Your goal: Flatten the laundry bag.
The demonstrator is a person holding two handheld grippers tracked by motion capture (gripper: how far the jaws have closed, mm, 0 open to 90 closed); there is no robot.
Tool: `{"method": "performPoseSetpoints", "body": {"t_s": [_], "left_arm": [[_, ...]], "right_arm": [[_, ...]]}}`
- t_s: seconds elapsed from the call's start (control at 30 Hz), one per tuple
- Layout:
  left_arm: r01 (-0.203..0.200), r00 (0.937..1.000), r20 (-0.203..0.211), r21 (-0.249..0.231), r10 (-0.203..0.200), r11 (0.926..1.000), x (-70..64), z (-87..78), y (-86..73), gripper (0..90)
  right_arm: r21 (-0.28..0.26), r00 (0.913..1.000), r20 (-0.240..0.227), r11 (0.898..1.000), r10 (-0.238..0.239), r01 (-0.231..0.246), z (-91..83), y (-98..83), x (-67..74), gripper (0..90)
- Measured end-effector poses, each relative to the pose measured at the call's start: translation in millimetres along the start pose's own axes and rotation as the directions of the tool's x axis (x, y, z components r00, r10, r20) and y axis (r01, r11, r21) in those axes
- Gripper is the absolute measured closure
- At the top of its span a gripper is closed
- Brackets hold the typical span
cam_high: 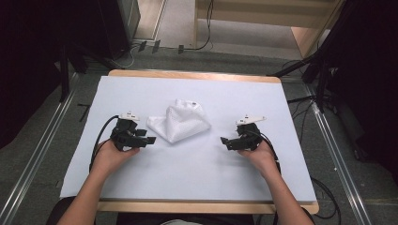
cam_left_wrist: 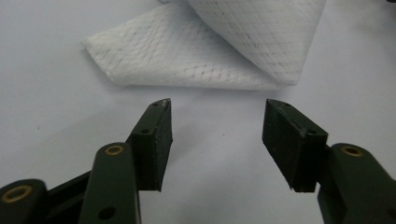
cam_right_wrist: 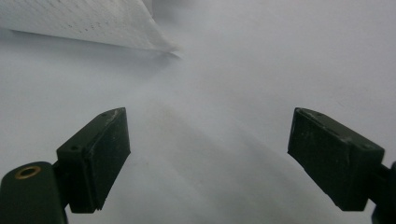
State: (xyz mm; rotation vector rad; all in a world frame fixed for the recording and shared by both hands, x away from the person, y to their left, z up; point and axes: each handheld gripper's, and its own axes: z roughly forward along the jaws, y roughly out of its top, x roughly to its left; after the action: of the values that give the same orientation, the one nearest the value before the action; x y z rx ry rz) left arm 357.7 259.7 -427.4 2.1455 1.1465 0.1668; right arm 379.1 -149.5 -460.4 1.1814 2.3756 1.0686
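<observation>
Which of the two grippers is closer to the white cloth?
The left gripper: its tips almost reach the near edge of the white cloth. The right gripper has a clear strip of bare table between it and the cloth.

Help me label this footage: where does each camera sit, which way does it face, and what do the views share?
High view: fixed above the person's side, looking forward and down on the table; both forearms enter from below, holding the left claw and right claw.
Left gripper view: rides the left claw, looking along its open jaws at the folded white cloth close ahead.
Right gripper view: rides the right claw, jaws open, facing bare tabletop, a cloth corner at upper left.
Shared: all three show the cloth.
</observation>
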Motion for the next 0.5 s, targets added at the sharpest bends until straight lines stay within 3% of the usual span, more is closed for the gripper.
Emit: {"method": "performPoseSetpoints", "body": {"t_s": [0.17, 0.5], "left_arm": [[0.037, 0.9992, 0.013, -0.001, -0.037, 0.9993, 6.4, 0.3, 0.1, 39.1], [0.045, 0.9986, 0.027, -0.015, -0.044, 0.9989, 8.8, -1.3, -1.5, 35.7]], "right_arm": [[-0.005, 1.0, -0.005, 1.0, -0.006, 0.006, -1.4, 2.5, 2.0, 19.5], [-0.011, 1.0, -0.003, 1.0, -0.003, 0.003, -3.0, 5.0, 2.3, 29.9]]}}
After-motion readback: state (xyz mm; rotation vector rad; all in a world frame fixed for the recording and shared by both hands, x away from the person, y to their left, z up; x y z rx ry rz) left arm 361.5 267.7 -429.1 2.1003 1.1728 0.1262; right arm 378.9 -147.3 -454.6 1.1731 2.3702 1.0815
